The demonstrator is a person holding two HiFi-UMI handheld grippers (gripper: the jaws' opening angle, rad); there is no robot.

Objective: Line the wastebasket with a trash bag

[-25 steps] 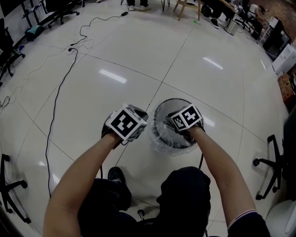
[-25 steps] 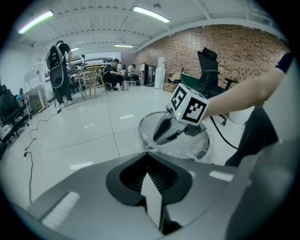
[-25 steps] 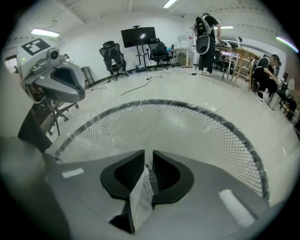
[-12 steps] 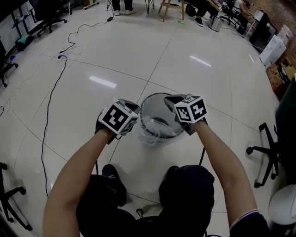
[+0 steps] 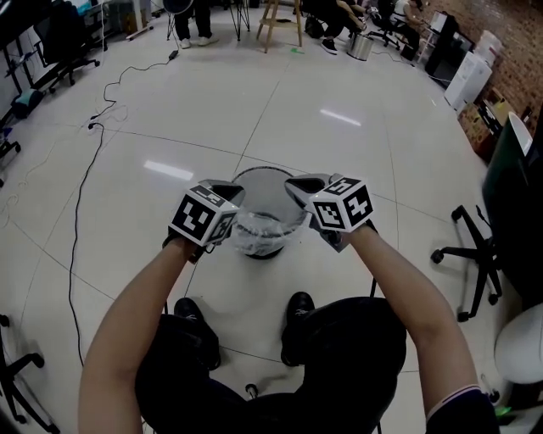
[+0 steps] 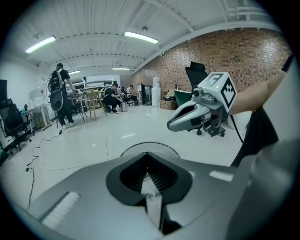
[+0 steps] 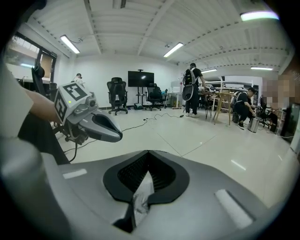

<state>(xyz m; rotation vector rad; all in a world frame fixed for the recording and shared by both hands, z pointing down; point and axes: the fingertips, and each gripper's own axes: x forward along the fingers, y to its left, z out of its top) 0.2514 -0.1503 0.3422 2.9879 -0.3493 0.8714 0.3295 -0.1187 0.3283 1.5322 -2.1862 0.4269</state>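
Left tongs (image 5: 231, 193) at 9 o'clock and right tongs (image 5: 297, 185) at 3 o'clock of wastebasket (image 5: 259, 173), both clenched on clear trash bag (image 5: 261, 227) edges.

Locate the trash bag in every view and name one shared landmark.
Head view: trash bag bunched over the wastebasket rim, centre, between left gripper and right gripper.
Left gripper view: bottom centre, a clear strip pinched in the shut jaws.
Right gripper view: bottom centre, likewise pinched.
Shared landmark: the wooden stool across the floor.
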